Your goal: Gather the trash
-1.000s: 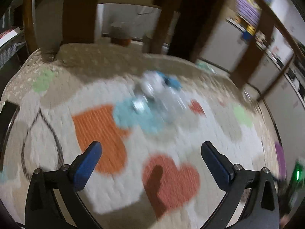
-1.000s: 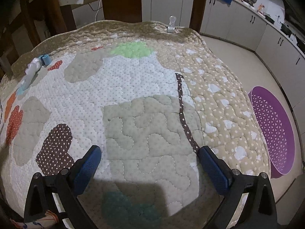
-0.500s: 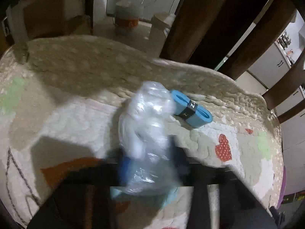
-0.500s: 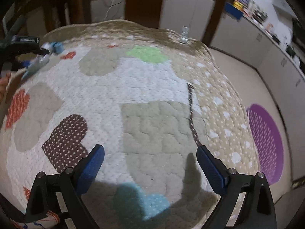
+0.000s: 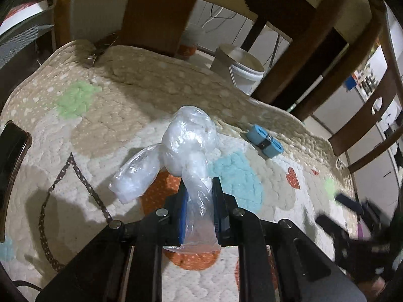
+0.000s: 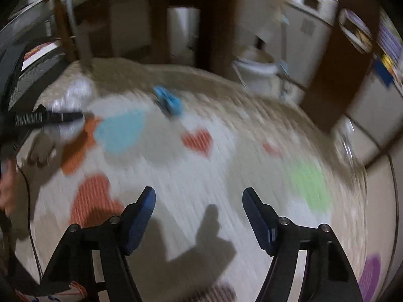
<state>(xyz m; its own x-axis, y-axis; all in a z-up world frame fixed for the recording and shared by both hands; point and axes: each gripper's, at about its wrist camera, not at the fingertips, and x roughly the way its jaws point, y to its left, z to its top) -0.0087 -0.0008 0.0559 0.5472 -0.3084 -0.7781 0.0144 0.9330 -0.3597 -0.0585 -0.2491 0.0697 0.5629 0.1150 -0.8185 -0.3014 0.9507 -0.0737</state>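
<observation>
- My left gripper (image 5: 199,196) is clamped tight on the neck of the plastic bag (image 5: 187,148); the crumpled bulk of the bag stands out past the fingertips, above the orange heart (image 5: 156,193) on the quilt (image 5: 100,130)
- My right gripper (image 6: 199,214) has nothing between its blue pads; its jaws have just been narrowing from full width and stand about mid-wide over the quilt, well short of the orange heart
- The grip is only on thin film, so I judge it could slip: I would lift slowly, keep the bag's bulk hanging free, and not swing it
- The blue roll (image 5: 267,144) lies on the quilt beyond the orange heart and to its right, near the quilt's far edge; from the right wrist view it looks like the next pick, though that view is smeared
- For that pick I would square the right jaws across the roll's short side before closing
- White bucket (image 5: 245,71) stands on the floor beyond the quilt's far edge, further from the orange heart than the roll; I cannot tell what is in it
- The bag holds white crumpled stuff, too blurred through the film to name
</observation>
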